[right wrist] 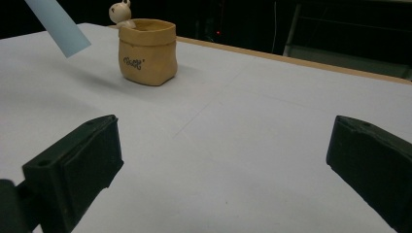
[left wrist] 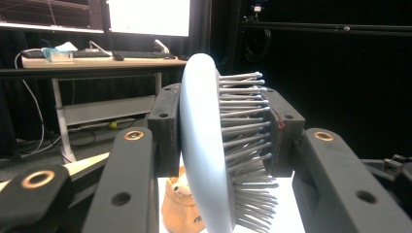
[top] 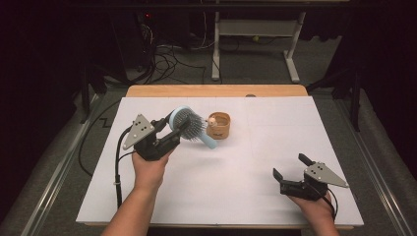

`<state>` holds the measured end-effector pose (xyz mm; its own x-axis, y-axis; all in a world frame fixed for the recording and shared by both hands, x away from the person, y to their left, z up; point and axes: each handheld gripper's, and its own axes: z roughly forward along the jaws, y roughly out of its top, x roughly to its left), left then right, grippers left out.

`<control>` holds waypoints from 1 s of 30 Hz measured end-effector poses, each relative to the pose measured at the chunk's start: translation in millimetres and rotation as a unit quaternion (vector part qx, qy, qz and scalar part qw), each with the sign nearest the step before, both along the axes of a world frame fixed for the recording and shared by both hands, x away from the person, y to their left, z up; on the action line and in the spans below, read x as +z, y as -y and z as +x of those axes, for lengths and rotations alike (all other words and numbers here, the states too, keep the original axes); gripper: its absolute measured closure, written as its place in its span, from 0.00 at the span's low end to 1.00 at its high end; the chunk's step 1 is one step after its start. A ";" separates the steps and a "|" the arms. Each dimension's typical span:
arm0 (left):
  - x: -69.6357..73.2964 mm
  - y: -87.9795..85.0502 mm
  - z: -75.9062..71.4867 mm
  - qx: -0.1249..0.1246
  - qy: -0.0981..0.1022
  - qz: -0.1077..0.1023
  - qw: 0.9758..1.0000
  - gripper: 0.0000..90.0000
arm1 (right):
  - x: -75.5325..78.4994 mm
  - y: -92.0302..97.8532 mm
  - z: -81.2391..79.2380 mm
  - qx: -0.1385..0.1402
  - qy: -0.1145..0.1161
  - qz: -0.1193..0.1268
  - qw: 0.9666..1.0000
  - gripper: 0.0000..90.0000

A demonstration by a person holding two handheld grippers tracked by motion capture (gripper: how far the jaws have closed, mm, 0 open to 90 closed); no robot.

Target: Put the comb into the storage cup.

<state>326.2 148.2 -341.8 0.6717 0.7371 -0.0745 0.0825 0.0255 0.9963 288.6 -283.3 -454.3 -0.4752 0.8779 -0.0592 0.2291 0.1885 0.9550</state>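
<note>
Pale blue plastic hairbrush (top: 189, 124) looks light and stiff, pinched across its head by the left gripper (top: 173, 129) fingers above the desk (top: 255, 162) beside the tan pot (top: 219, 126), while the right gripper (top: 291, 169) idles wide open, empty.

Pale blue hairbrush (top: 189, 123) with grey bristles (left wrist: 245, 145). Tan bag-shaped pot (top: 219, 126), dark lettering on its front, small cream animal figure (right wrist: 121, 11) at its rim. White sheet (top: 255, 167) over a light wood table (top: 216, 91). Both grippers black, left gripper (top: 169, 130) and right gripper (top: 290, 167), each with a grey plate on top, brass-coloured rivets.
</note>
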 end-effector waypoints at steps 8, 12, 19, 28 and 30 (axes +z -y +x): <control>7.9 8.7 6.7 -0.004 0.008 -0.001 1.000 0.64 | 0.4 -0.1 -0.6 -0.003 -0.001 0.002 1.000 0.00; 11.7 11.5 10.8 -0.003 0.009 -0.004 1.000 0.64 | 1.2 1.1 -0.3 -0.002 0.002 0.006 1.000 0.00; 17.8 17.9 18.2 -0.001 0.009 -0.003 1.000 0.64 | 1.4 1.3 -0.5 -0.002 0.005 0.005 1.000 0.00; 29.2 26.6 21.4 -0.001 0.023 0.001 1.000 0.64 | 2.2 1.6 -0.6 -0.004 0.008 0.007 1.000 0.00; 31.8 29.5 25.1 0.000 0.023 -0.001 1.000 0.64 | 2.7 3.1 -0.9 -0.007 0.009 0.010 1.000 0.00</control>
